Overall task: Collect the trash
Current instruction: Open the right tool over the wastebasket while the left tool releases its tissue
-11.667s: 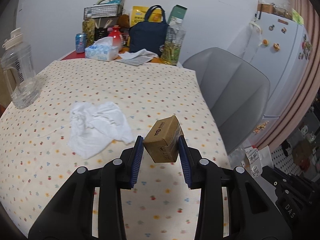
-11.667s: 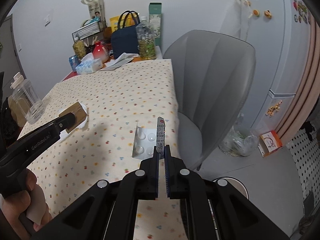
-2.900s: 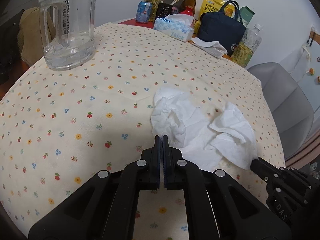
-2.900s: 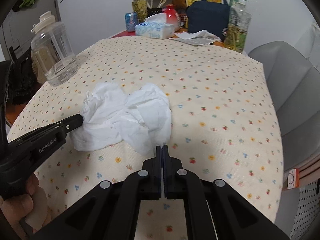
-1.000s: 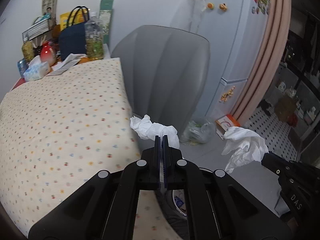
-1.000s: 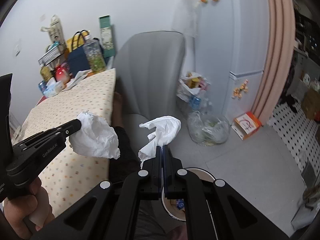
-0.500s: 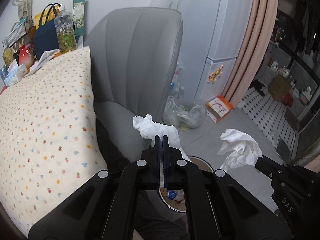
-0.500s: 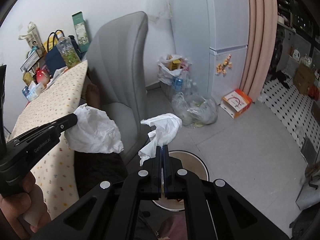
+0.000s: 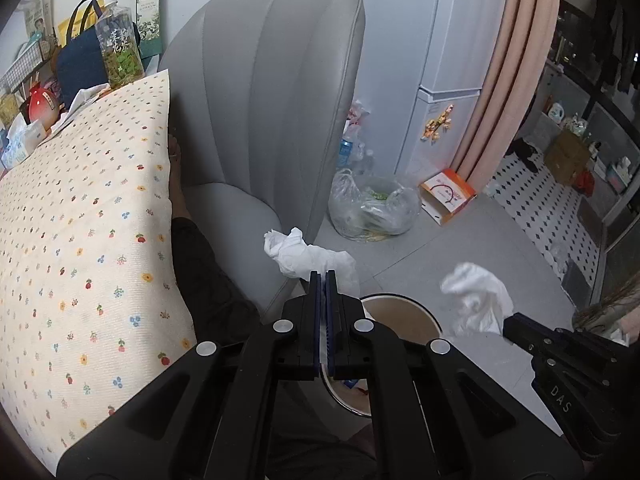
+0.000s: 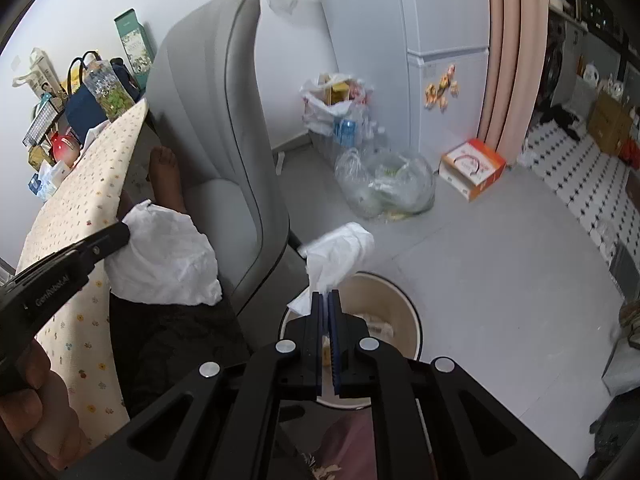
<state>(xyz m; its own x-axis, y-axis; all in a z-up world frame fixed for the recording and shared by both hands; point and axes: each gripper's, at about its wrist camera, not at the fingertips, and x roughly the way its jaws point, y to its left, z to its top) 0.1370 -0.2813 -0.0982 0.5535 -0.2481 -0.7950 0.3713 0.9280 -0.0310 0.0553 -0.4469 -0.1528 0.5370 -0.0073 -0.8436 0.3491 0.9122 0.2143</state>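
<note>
The tissue point(image 9: 308, 254) in the left hand-held gripper point(image 9: 322, 280) is soft, light and crumpled. It would bend any way and cannot break. It is so light that it may float or stick a bit when let go. A pinch on one corner is enough to hold it, and that is how it is held here: the blue pads are clenched tight on its lower edge. It is white, wrinkly and bunched up like a little cloud.

The second tissue point(image 10: 340, 254) looks the same, white and scrunched, with a thin tail hanging down. The right hand-held gripper point(image 10: 327, 300) is just starting to open, with that tail between its pads. In the left wrist view this tissue looks blurry, so I think it is coming loose.

Both tissues hang in the air above the round trash bin point(image 10: 408, 312) on the grey floor point(image 10: 500, 280). The bin already has some bits inside.

Beside the bin is a grey chair point(image 9: 272, 92), and next to it the desk point(image 9: 80, 220) with a dotted flower cloth. Farther back sit a clear plastic bag point(image 9: 374, 208) and an orange box point(image 9: 448, 196) on the floor.
</note>
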